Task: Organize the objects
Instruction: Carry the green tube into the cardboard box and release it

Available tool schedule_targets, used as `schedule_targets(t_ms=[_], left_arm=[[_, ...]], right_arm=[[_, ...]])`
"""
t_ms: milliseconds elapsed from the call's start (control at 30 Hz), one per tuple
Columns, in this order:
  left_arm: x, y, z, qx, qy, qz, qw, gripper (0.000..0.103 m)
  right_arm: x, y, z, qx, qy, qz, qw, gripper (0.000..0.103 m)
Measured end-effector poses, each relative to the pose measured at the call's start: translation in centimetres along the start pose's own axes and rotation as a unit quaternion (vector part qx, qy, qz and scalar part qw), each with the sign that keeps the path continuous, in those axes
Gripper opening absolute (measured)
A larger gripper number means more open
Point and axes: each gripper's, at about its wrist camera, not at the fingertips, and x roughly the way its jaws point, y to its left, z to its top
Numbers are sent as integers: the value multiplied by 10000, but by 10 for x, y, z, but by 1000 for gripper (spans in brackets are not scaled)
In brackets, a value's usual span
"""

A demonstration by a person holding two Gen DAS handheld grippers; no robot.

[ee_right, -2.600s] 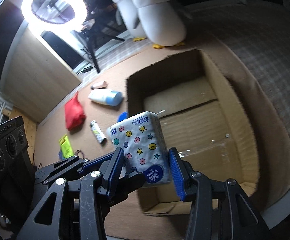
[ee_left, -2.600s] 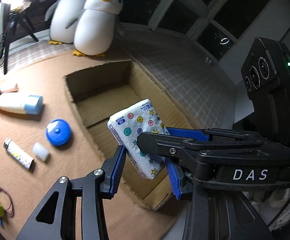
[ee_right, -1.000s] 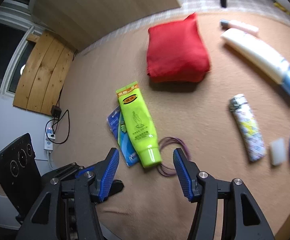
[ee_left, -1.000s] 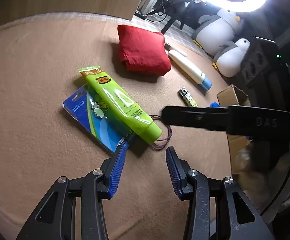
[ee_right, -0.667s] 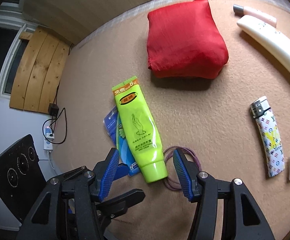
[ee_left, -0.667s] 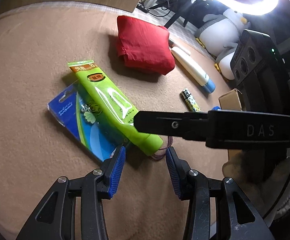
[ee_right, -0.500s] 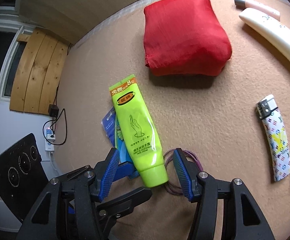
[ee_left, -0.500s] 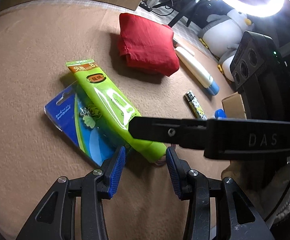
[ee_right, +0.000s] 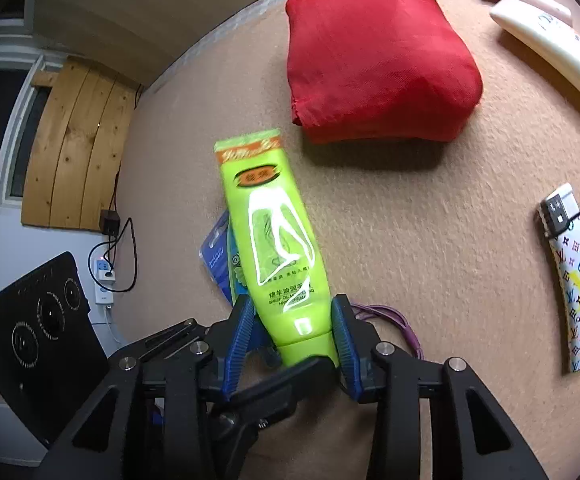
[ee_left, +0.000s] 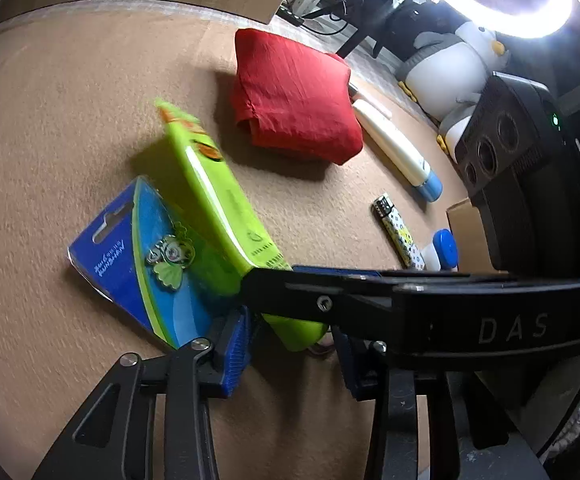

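A lime-green tube lies on the tan mat, partly over a blue blister card. My right gripper is shut on the tube's cap end, and the tube's far end is tilted up off the mat. My left gripper is open, its blue fingers to either side of the tube's cap end, under the right gripper's arm. A purple hair band lies beside the cap.
A red cloth pouch lies beyond the tube. A patterned lighter, a white tube with a blue cap and a blue lid lie to the right. The cardboard box corner and plush penguins stand beyond.
Both grippers moved in on the green tube. The right gripper closed on its cap end and the tube's far end tilted up off the blue card.
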Motion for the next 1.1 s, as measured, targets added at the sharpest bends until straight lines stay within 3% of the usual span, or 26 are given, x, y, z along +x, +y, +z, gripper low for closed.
schedule_targets(t_ms=[567, 867, 1100], left_arm=[[-31, -21, 3, 341, -411, -121, 9985, 38], [-38, -71, 1, 761, -454, -327, 9955, 38], [-24, -140, -8, 1270, -331, -703, 9888, 38]], right_arm=[[-37, 17, -7, -9, -396, 139, 9991, 35], [-91, -1, -27, 130, -845, 67, 9963, 35], [-153, -37, -60, 436, -1367, -205, 9894, 35]])
